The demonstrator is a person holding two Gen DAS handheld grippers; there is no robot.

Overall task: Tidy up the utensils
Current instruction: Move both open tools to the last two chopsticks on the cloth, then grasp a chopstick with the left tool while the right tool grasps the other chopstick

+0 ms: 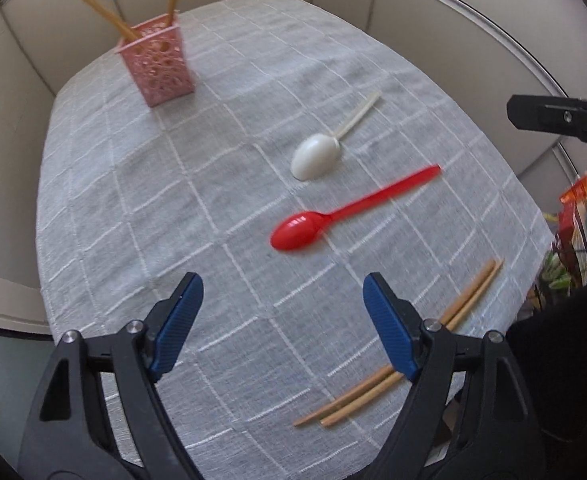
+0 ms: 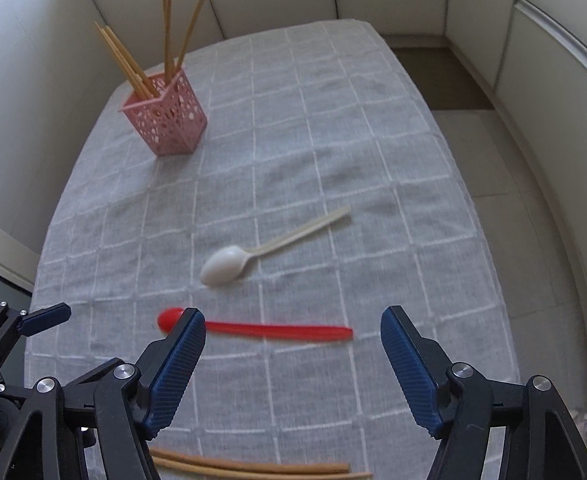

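both jaws agape above red spoon, chopsticks.

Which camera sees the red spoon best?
The left wrist view. There the whole red spoon lies in sight on the tablecloth, bowl and handle both clear, only a little blurred. In the right wrist view the red spoon is partly hidden: a finger of the right gripper covers most of its bowl.

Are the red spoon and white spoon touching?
Apart. The left wrist view shows bare tablecloth between the white spoon and the red spoon.
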